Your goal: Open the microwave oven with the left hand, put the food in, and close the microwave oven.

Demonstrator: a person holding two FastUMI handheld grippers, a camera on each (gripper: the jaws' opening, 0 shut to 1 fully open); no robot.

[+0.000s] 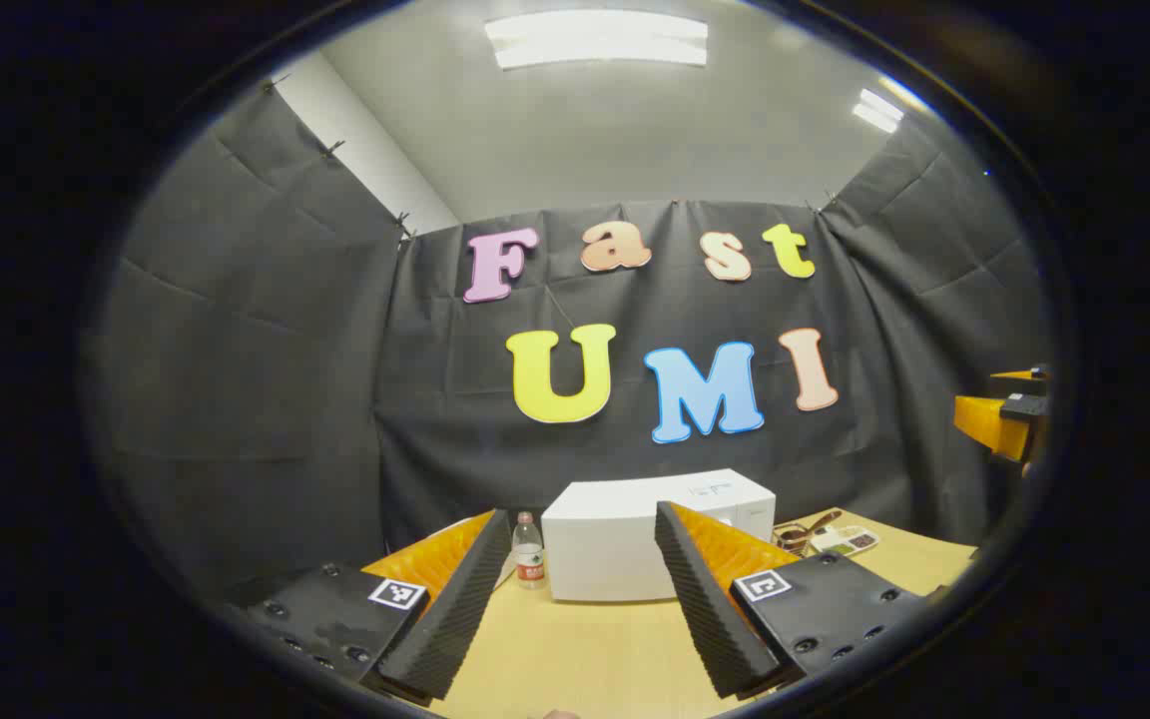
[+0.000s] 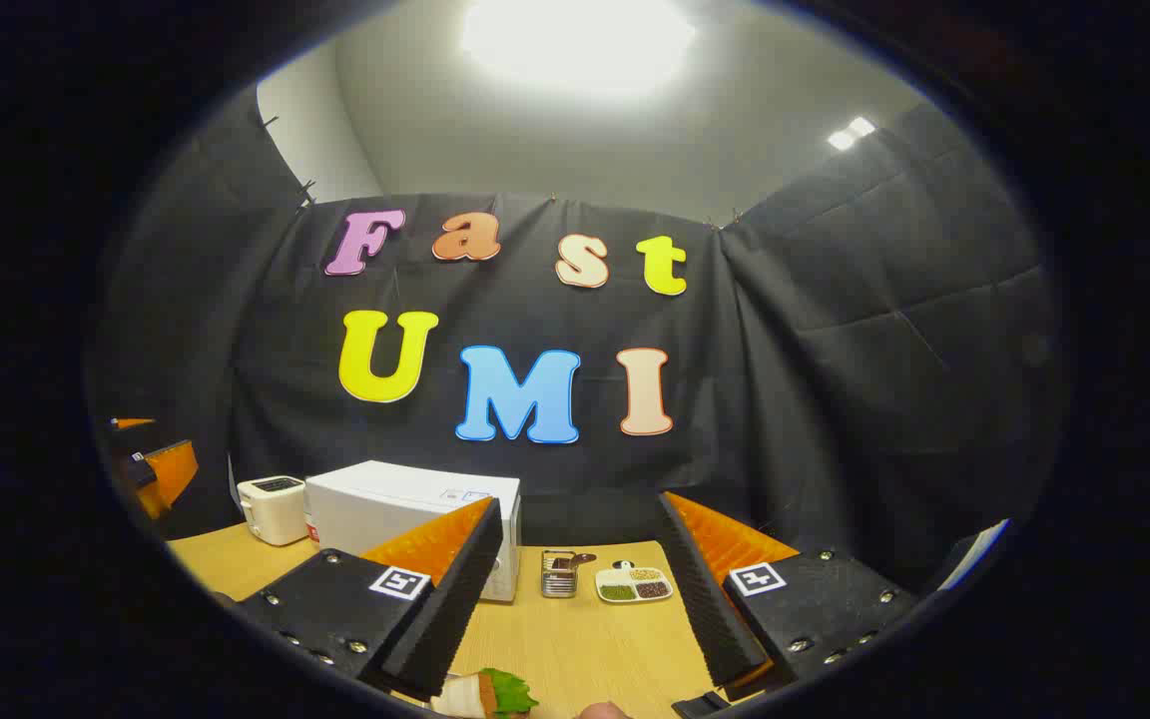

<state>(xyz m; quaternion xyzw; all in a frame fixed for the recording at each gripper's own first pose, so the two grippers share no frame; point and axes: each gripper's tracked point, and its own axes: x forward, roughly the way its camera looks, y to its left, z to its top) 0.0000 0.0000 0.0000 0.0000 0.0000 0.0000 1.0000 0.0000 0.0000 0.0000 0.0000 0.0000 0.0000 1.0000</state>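
Note:
The white microwave (image 1: 625, 544) stands on the wooden table (image 1: 585, 649), straight ahead of my left gripper (image 1: 583, 524), which is open with nothing between its fingers. The microwave (image 2: 395, 509) also sits to the left in the right gripper view, and its door looks closed. The food, a wrap with green lettuce (image 2: 490, 693), lies on the table (image 2: 575, 639) just below my open right gripper (image 2: 580, 514), near its left finger (image 2: 445, 609). Neither gripper touches the microwave or the food.
A water bottle (image 1: 528, 549) stands left of the microwave. A pale toaster (image 2: 274, 507) sits farther left. A metal utensil holder (image 2: 560, 572) and a compartment dish (image 2: 635, 584) lie right of the microwave. The other gripper (image 1: 1009, 419) hovers at the right edge.

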